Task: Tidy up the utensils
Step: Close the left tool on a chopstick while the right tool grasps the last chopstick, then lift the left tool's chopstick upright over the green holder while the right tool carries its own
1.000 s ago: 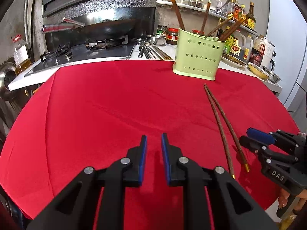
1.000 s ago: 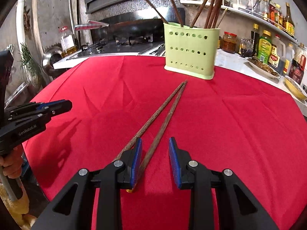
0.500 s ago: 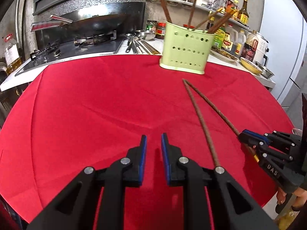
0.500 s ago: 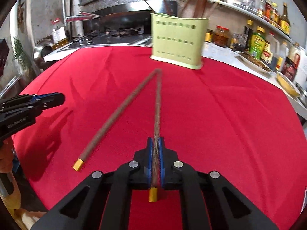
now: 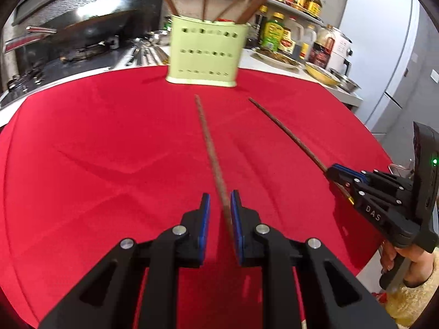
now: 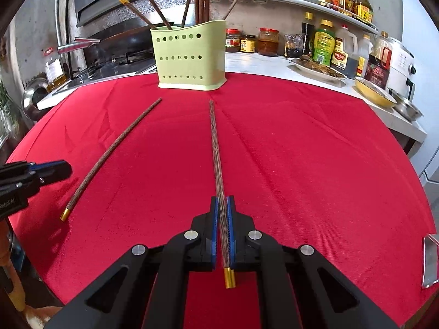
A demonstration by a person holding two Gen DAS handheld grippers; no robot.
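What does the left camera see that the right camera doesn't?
Only the left wrist view shows the white fridge, the person's hand and the open left gripper up close, with the loose chopstick seen between its fingers.

Only the right wrist view shows a shiny metal pot and a close look at the right gripper shut on the held chopstick.

Both show the green holder, the red cloth, both chopsticks and both grippers.
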